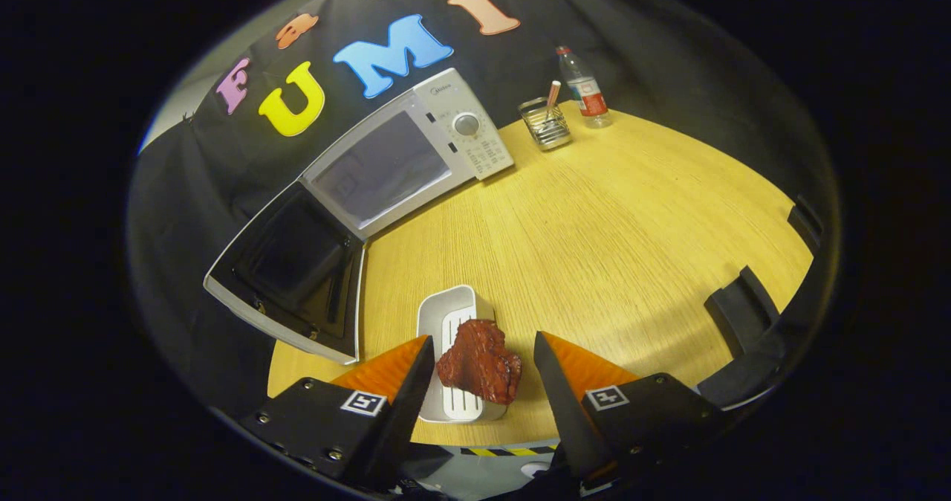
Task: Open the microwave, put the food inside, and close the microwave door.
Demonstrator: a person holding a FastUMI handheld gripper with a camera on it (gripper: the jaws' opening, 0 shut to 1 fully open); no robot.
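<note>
While our gripper (pixel 483 367) hangs above the near edge of the round pale wooden table (pixel 631 226), tilted downward, its two fingers stand wide apart and press on nothing. Between them, lower than the fingertips (pixel 425 348), we see the dark red, lumpy slab of meat (pixel 481 367). Whether either finger touches it we cannot tell, but a gap shows on both sides. The meat lies on the near half of a white oblong plastic tray with a slatted floor (pixel 446 315), which rests on the table with its far end reaching just beyond the fingers.

Further out, beyond the left finger, we find the white microwave oven (pixel 461 133) standing at the far side of the table against the black cloth wall. Its door with the dark window (pixel 297 270) is swung fully open toward us, and the pale cavity (pixel 383 170) is in plain sight. The meat sits well apart from that opening. Near the control panel stands a small wire-mesh holder (pixel 544 124) with a stick in it, and just beside it a clear plastic bottle with a red label (pixel 584 88).
</note>
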